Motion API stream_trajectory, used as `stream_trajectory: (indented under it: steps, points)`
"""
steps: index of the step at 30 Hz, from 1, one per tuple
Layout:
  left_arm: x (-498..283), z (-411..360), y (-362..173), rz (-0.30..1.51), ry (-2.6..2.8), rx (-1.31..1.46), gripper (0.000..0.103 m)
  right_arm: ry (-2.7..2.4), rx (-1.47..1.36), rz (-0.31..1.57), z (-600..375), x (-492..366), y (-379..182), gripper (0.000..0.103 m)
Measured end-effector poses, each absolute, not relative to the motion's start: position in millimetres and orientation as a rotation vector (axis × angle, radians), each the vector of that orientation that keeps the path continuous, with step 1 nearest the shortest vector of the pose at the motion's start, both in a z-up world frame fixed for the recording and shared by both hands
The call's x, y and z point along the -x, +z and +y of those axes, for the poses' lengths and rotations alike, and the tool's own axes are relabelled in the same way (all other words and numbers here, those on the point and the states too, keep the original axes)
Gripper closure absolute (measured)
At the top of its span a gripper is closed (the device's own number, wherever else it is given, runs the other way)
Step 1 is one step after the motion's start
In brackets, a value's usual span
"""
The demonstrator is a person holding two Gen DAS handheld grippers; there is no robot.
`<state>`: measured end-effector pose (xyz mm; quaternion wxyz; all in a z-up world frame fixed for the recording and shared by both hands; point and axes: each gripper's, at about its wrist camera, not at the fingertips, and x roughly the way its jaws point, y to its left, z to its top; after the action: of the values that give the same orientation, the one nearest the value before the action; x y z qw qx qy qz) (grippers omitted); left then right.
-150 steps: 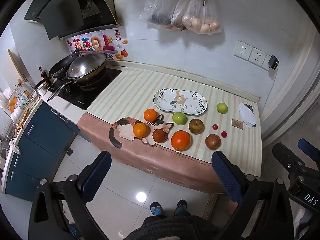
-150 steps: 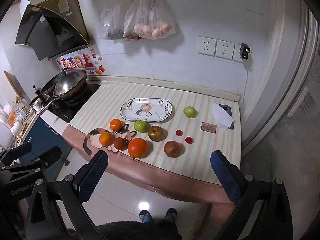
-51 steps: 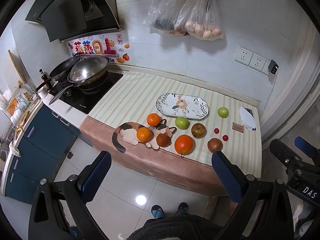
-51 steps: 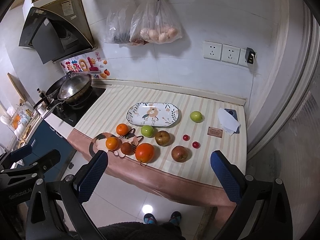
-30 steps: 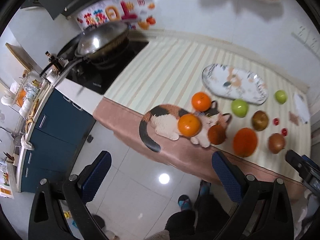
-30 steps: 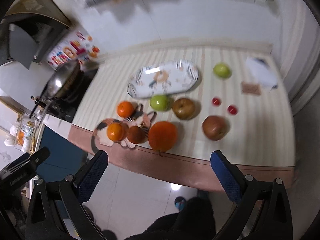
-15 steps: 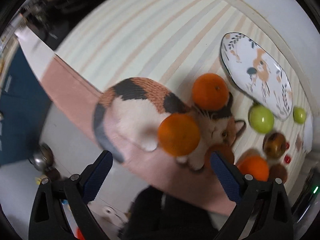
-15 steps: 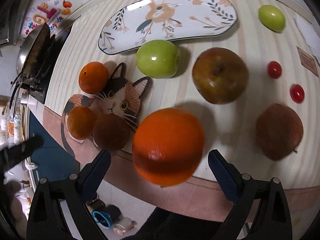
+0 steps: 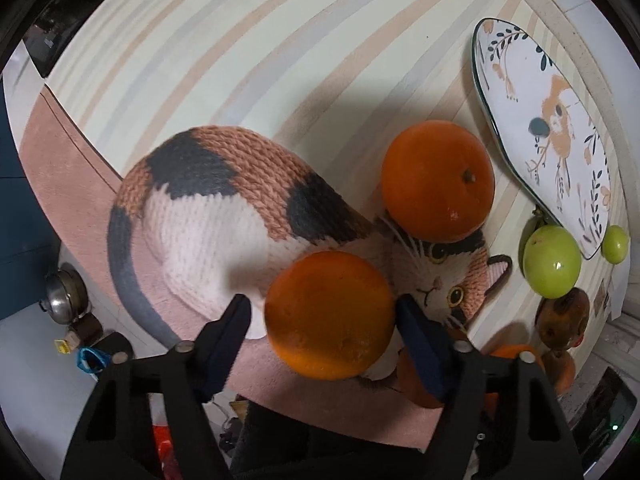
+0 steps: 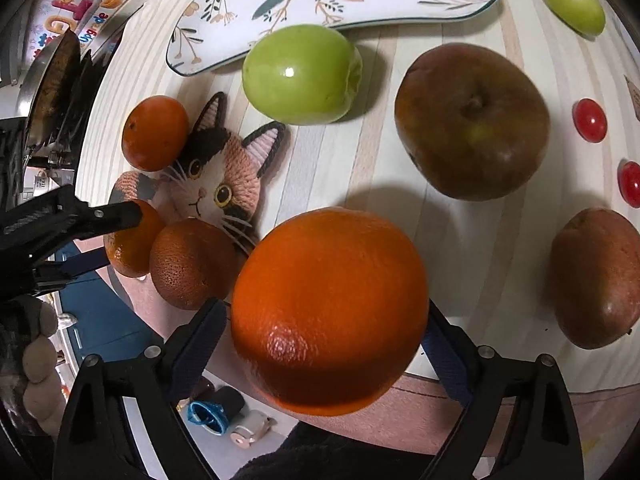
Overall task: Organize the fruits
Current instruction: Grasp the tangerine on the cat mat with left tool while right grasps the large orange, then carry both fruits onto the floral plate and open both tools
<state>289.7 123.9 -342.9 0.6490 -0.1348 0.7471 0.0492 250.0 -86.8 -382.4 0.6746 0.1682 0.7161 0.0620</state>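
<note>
**Both grippers drop onto oranges at once**

Fingers first: the left gripper (image 9: 322, 316) has its blue-padded fingers (image 9: 420, 344) straddling a small round orange mandarin (image 9: 330, 314) that sits on the knitted calico-cat mat (image 9: 224, 216). The jaws have just been closing; the right-hand pad looks to meet the peel, while a sliver of a gap shows at the other pad, so I cannot call this a firm grip yet. Over at the right gripper (image 10: 324, 328), the fingers stand wide either side of the big glossy orange (image 10: 330, 308) near the counter's front edge. They have been easing in too, though the fruit's bulge hides both pads, so contact is unclear.

Why straight down? Round fruit rolls, and a top-down pinch across the widest part keeps it centred. Both oranges sit at the front row, nearest the person, so they are the easy first picks.

The destination, I'd judge, is the oval white plate with the bird and leaf pattern (image 10: 248, 12), lying bare at the back, just behind the shiny green apple (image 10: 300, 74). A second mandarin (image 9: 438, 180) and a brownish apple (image 10: 472, 120) wait their turn.
</note>
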Motion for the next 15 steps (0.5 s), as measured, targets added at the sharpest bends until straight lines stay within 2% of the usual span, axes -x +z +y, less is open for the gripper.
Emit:
stream_trajectory:
  steps: [1, 4, 7, 15]
  points:
    - [-292, 125, -342, 1.693, 0.106, 0.315, 0.039, 0.141, -0.381, 1.617, -87, -250, -384, 0.01]
    - [-291, 122, -340, 1.668, 0.113, 0.273, 0.039, 0.139, -0.329, 1.607, -82, -250, -383, 0.013]
    - [-288, 119, -335, 1.639, 0.121, 0.222, 0.039, 0.13, -0.242, 1.581, -77, -251, -380, 0.022]
    - [-281, 94, -310, 1.574, 0.108, 0.15, 0.04, 0.156, -0.213, 1.567, -80, -243, -373, 0.023]
